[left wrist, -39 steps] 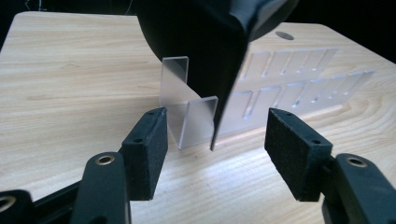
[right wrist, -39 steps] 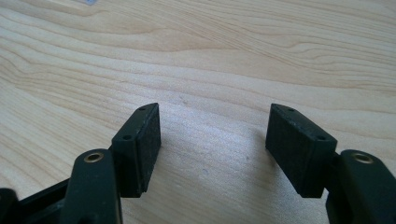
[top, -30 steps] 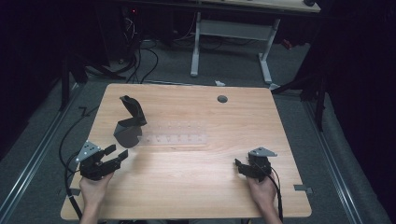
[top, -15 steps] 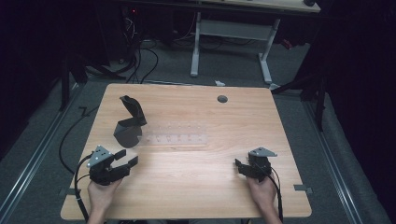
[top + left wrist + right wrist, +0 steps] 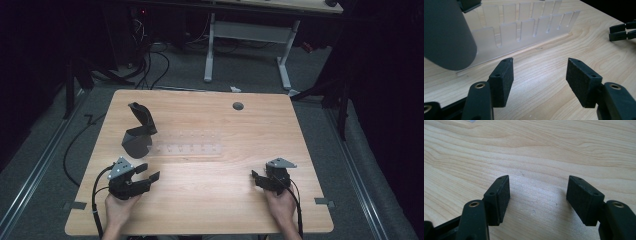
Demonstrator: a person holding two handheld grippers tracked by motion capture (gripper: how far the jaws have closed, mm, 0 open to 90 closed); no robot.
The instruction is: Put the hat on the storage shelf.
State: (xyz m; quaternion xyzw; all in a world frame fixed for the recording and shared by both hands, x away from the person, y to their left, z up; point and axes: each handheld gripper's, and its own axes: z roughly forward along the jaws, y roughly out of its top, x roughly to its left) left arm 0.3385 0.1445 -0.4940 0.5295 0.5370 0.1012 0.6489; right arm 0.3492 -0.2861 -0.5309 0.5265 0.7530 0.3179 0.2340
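A dark grey cylinder-shaped holder (image 5: 136, 141) with a raised flap (image 5: 141, 115) stands on the left part of the wooden table (image 5: 220, 117). A clear plastic slotted rack (image 5: 192, 142) lies just to its right. My left gripper (image 5: 150, 171) sits open near the front left, pointing toward the rack, with nothing between its jaws. In the left gripper view the open left gripper (image 5: 540, 75) faces the grey holder (image 5: 446, 37) and the rack (image 5: 524, 30) close ahead. My right gripper (image 5: 255, 178) is at the front right, open. The right gripper view has the right gripper (image 5: 539, 195) open over bare wood.
A round cable hole (image 5: 238, 106) sits at the table's far side. Beyond the table stand a white desk frame (image 5: 247, 35) and floor cables (image 5: 145, 60). The right gripper's jaws (image 5: 622, 30) appear at the far right of the left gripper view.
My left gripper has moved to the right along the front of the table, nearer the rack, still open. The right gripper has stayed where it was.
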